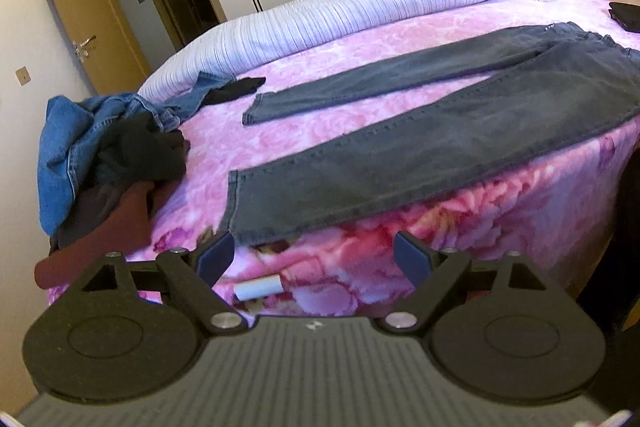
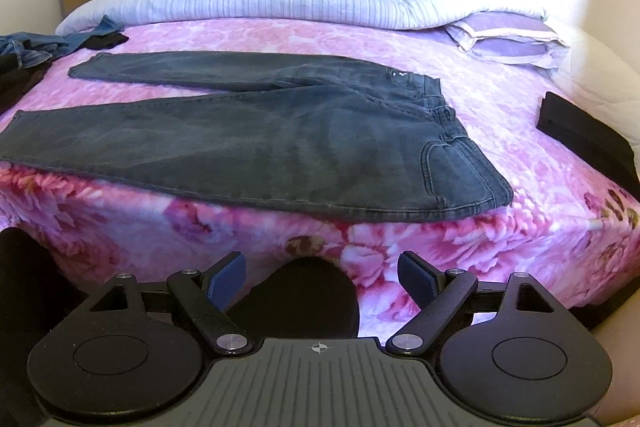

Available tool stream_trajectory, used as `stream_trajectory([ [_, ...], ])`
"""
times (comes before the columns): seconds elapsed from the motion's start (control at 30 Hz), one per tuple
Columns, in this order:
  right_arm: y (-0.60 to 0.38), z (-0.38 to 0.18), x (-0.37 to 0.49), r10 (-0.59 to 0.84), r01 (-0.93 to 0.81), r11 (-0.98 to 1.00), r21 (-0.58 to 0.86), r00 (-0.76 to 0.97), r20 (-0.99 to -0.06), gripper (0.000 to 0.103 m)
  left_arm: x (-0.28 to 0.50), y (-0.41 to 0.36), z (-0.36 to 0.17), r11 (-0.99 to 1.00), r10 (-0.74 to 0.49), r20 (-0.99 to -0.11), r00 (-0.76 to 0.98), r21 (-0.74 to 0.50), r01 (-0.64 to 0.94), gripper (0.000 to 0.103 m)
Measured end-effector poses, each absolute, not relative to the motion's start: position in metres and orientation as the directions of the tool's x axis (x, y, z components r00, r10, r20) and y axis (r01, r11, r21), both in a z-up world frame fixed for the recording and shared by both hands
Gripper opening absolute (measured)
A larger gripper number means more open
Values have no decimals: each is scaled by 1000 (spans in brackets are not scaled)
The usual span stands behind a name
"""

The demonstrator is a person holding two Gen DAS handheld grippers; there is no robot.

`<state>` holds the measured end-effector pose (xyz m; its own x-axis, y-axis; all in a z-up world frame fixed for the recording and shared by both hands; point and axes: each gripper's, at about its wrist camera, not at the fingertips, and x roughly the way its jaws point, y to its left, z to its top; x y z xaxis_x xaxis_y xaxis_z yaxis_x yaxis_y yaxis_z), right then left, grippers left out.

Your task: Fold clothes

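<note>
Dark grey jeans (image 1: 460, 131) (image 2: 280, 135) lie flat on the pink floral bed cover, legs spread apart toward the left, waistband to the right. The near leg's hem hangs slightly over the bed's front edge. My left gripper (image 1: 314, 255) is open, just below and in front of that near hem, with nothing between its blue pads (image 1: 216, 255). My right gripper (image 2: 322, 273) is also open and empty, held off the bed's front edge below the hip of the jeans, apart from the cloth.
A heap of blue denim, black and maroon clothes (image 1: 108, 163) sits at the bed's left end. A folded black garment (image 2: 588, 139) lies at the right. A rolled white duvet (image 2: 260, 3) and purple pillows (image 2: 508, 39) line the far side. A wooden door (image 1: 80, 7) stands open.
</note>
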<state>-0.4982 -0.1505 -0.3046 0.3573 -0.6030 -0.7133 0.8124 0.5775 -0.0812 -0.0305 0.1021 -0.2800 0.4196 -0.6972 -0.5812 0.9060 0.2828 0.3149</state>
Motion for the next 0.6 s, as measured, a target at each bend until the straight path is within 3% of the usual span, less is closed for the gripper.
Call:
stream_trajectory([
  [0.6, -165, -307, -500, -582, 811, 579, -82, 341, -739, 86, -43, 89, -293, 288, -642, -684, 346, 204, 936, 85],
])
